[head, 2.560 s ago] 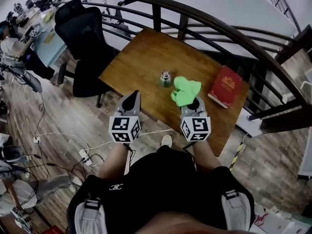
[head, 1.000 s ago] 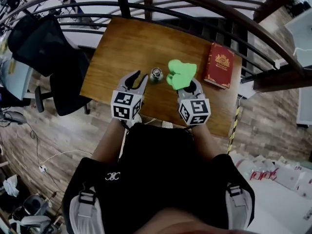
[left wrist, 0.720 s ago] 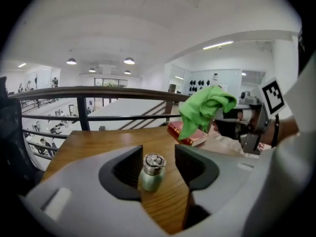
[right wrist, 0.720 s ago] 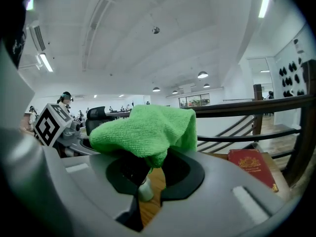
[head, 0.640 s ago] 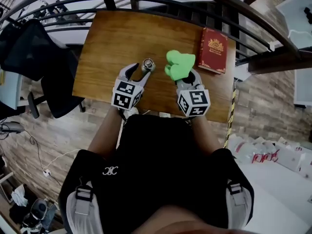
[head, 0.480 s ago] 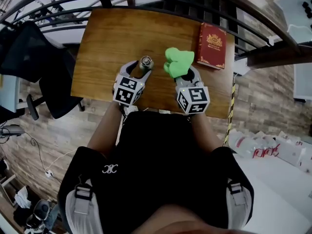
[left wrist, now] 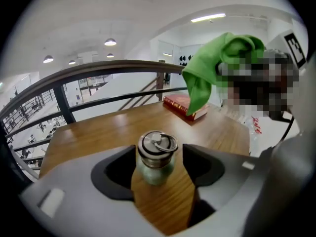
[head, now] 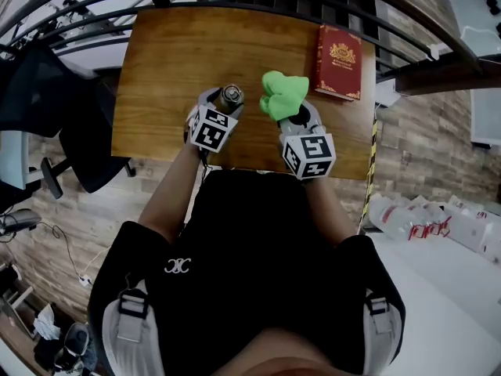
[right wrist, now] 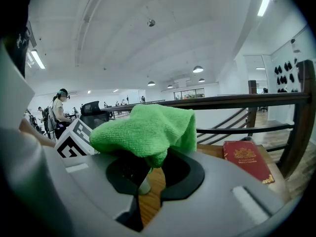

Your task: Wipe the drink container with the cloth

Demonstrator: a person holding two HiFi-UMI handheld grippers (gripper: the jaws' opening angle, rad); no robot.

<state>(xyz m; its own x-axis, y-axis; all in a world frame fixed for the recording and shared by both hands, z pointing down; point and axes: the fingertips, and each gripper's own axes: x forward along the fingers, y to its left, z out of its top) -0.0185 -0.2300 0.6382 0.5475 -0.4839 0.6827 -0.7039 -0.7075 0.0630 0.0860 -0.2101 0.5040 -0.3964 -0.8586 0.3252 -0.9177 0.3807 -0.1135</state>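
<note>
The cloth (head: 282, 92) drapes over the clamped tips of the right gripper (head: 291, 110) (only a pinched fold shows). The bottle (left wrist: 156, 157) stands on the wooden table (head: 172, 61) between the opening jaws of the left gripper (head: 221, 99), a railing (left wrist: 98, 70) behind.

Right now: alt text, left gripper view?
A small pale green bottle with a metal lid stands on the brown wooden table between the opening jaws of the left hand-held gripper, ungripped. Behind, a bright green cloth hangs above a red book.

black shirt (head: 258, 249), grey shoulder straps (head: 133, 334), grey left claw (head: 222, 102) and right claw (head: 297, 114) with marker cubes (head: 210, 129)
</note>
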